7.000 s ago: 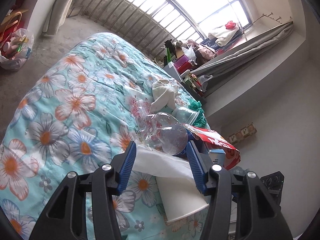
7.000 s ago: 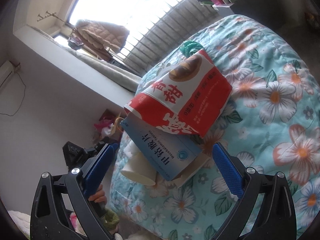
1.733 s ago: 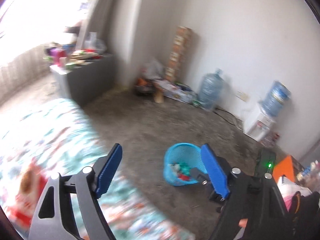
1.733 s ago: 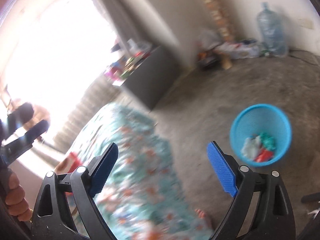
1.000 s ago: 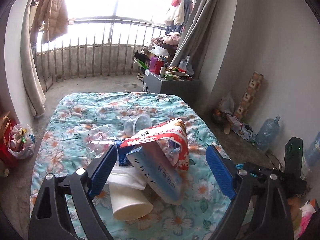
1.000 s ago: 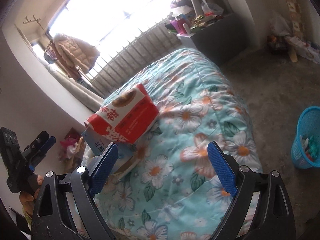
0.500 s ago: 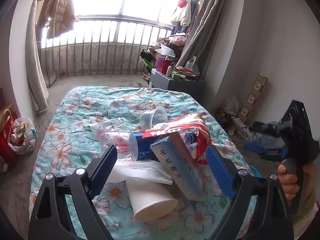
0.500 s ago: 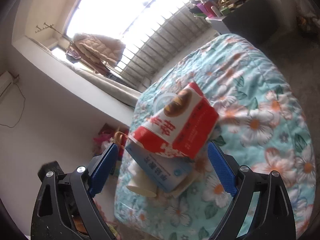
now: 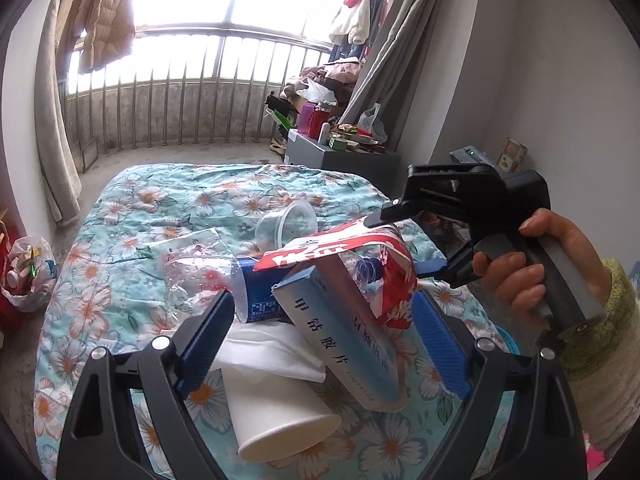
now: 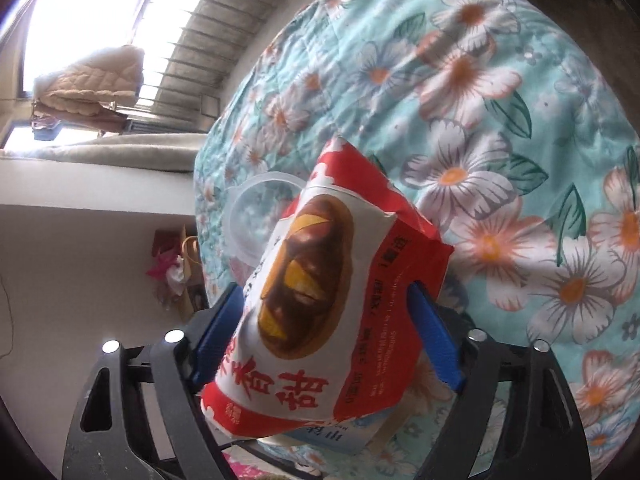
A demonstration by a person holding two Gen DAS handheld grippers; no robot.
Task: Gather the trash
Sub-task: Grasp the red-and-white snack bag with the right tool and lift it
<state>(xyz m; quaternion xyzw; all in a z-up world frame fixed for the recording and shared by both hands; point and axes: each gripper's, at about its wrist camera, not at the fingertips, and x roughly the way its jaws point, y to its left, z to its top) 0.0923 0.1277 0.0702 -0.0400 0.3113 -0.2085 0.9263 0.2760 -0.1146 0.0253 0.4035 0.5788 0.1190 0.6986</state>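
A heap of trash lies on the floral bedspread (image 9: 132, 208): a red and white snack bag (image 9: 384, 268), a pale blue carton (image 9: 344, 340), a white paper cup (image 9: 272, 420), a white tissue (image 9: 264, 352), a crushed clear bottle with a blue label (image 9: 208, 280) and a clear plastic cup (image 9: 286, 224). My left gripper (image 9: 324, 344) is open, its fingers on either side of the carton and tissue. My right gripper (image 10: 328, 336) has its fingers around the snack bag (image 10: 320, 312), touching both sides. It also shows in the left wrist view (image 9: 420, 240), above the bag.
A grey cabinet (image 9: 340, 158) with bottles and boxes stands beyond the bed by the curtain. A plastic bag of rubbish (image 9: 24, 276) sits on the floor at the left. A barred balcony railing (image 9: 180, 96) runs behind the bed.
Both grippers swung back from the blue basket on the floor to the bed. The right gripper has closed in around the snack bag. The left gripper has moved nearer the heap.
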